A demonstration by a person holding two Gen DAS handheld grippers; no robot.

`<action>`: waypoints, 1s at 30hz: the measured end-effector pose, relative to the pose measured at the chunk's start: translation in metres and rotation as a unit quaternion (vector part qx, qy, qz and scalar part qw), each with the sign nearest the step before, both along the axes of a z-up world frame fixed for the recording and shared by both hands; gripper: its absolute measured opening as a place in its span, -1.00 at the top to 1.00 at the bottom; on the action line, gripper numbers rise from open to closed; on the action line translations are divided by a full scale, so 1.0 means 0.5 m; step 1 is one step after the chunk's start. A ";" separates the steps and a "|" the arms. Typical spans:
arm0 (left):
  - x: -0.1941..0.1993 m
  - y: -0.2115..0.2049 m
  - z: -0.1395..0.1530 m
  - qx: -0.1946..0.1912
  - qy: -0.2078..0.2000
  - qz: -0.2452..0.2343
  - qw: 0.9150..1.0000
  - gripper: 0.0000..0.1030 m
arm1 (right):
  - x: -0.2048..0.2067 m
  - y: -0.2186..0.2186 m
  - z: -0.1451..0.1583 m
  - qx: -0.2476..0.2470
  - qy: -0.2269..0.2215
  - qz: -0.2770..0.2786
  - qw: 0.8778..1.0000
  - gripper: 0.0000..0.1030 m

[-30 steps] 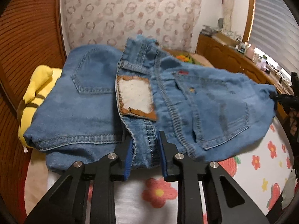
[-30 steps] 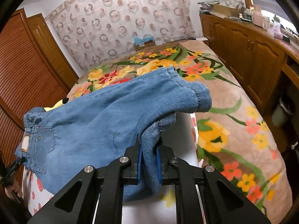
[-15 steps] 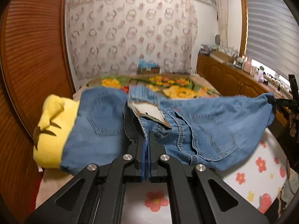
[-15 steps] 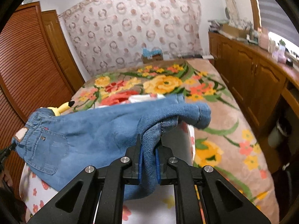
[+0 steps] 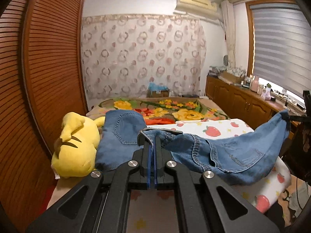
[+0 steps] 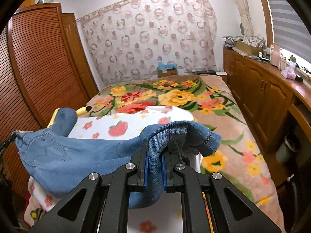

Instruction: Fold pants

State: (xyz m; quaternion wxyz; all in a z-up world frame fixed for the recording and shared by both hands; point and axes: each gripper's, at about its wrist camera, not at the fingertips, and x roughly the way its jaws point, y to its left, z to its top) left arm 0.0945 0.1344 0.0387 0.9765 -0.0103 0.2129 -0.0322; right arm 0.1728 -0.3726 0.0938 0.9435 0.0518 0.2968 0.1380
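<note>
R gripper (image 6: 154, 161) is clamped on a bunched fold of the blue jeans (image 6: 81, 151), w/ denim hanging down between its 2 blue pads. Jeans stretch off to the left, lifted over a white apple-print sheet (image 6: 124, 124) on the floral blanket (image 6: 194, 97). Wood cabinets (image 6: 258, 89) run along the right.

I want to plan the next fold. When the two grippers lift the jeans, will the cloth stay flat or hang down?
The jeans will likely sag: they already droop between the left gripper and right gripper. The denim looks thick, so probably rather heavy, unlikely to slip.
</note>
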 end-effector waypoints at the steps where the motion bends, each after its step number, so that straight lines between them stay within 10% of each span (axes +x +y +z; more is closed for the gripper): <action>1: -0.017 0.003 0.000 -0.002 -0.005 0.002 1.000 0.95 | -0.017 -0.002 -0.003 0.001 -0.001 0.003 1.000 0.81; 15: -0.105 0.040 -0.124 -0.020 0.069 0.000 0.997 0.94 | -0.203 -0.074 -0.107 0.032 0.056 0.010 0.998 0.78; 24: -0.127 0.022 -0.175 -0.011 0.107 0.000 0.994 0.90 | -0.210 -0.066 -0.124 0.001 0.092 -0.021 0.996 0.21; 30: -0.138 0.020 -0.165 -0.004 0.096 0.001 0.995 0.49 | -0.214 -0.022 -0.109 -0.006 0.091 -0.043 0.995 0.16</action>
